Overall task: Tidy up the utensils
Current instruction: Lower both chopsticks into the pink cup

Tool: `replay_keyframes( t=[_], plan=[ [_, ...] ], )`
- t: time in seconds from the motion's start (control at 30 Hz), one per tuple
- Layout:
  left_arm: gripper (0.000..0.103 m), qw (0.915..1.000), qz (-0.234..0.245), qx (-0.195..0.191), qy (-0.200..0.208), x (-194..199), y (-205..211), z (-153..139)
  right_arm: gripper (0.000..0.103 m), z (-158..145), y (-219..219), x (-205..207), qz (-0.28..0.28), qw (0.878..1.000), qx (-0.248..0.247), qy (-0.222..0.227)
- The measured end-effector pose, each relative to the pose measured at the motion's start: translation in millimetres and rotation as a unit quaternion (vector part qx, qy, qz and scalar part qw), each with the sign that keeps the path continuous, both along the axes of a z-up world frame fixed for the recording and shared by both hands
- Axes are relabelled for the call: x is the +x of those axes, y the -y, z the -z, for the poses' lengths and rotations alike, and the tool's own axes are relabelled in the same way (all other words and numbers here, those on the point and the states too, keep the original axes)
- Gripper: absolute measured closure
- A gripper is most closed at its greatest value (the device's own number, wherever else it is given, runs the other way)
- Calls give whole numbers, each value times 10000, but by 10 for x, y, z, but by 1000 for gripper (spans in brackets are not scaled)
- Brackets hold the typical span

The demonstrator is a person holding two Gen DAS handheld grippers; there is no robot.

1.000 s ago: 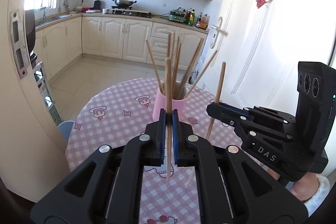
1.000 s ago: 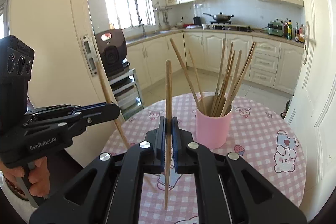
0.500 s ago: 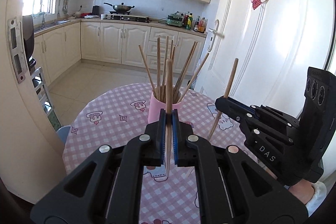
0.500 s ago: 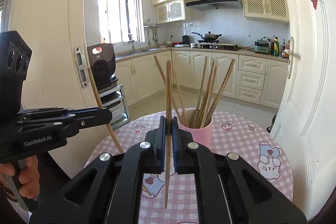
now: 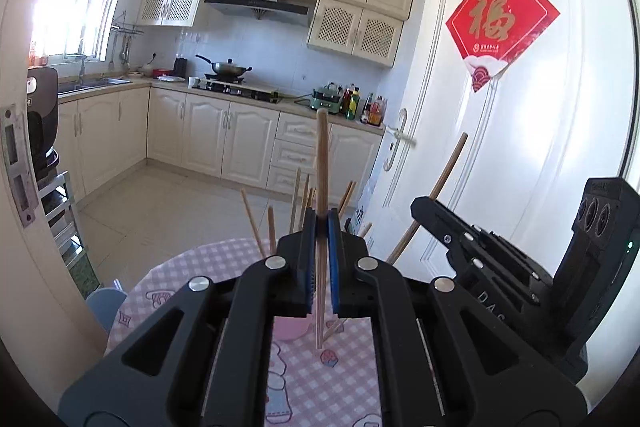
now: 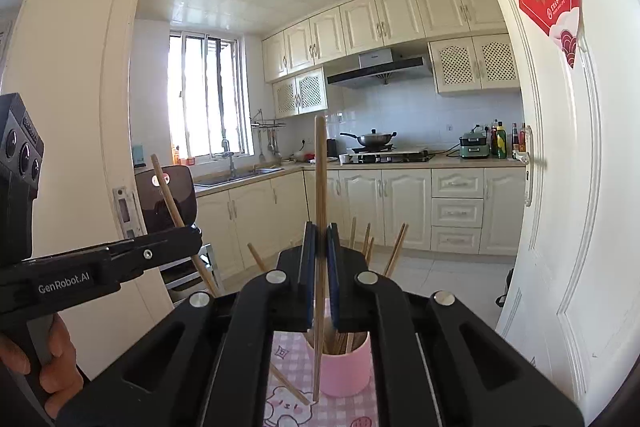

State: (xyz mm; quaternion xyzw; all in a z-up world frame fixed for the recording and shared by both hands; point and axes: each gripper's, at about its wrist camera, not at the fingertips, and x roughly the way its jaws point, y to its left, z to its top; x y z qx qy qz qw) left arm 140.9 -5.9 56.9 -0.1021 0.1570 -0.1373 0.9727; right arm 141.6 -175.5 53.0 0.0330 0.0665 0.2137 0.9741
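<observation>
Left wrist view: the left claw [image 5: 322,223] is clamped narrow on one wooden chopstick [image 5: 321,163], held upright with its lower tip hanging free above the pink checked tabletop [image 5: 192,267]. At about 3 o'clock the right claw [image 5: 418,205] grips a second chopstick [image 5: 448,167] that leans toward 1 o'clock. The pink cup [image 5: 290,329] is mostly hidden behind the left claw's body; only the tops of its chopsticks fan out at 11 and 12 o'clock. Gripping each stick near its middle leaves a long lower end free, which I judge suits dropping it tip-first into the cup.

Right wrist view: the right claw [image 6: 320,229] pinches its chopstick [image 6: 319,171] upright, tip dangling in front of the pink cup [image 6: 346,367] at 6 o'clock. The cup stands on the tabletop, already holding a bundle of sticks. At 9 o'clock a hand [image 6: 44,367] carries the left claw [image 6: 192,239] with its tilted stick.

The splayed sticks in the cup are the obstacle — a new one has to thread between them. The kitchen cabinets and white door [image 6: 560,187] stand well apart.
</observation>
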Motion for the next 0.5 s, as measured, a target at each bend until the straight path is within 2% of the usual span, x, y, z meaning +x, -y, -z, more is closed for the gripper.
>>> replay_keyframes(
  t=[0.23,0.5],
  plan=[
    [97,9981,-186,27,593,154,56,-144,99,-17,-125,216,123,9990,-174,389],
    [97,9980,-234,31,591,411,38,-29,99,134,-149,433,82,9991,-275,328]
  ],
)
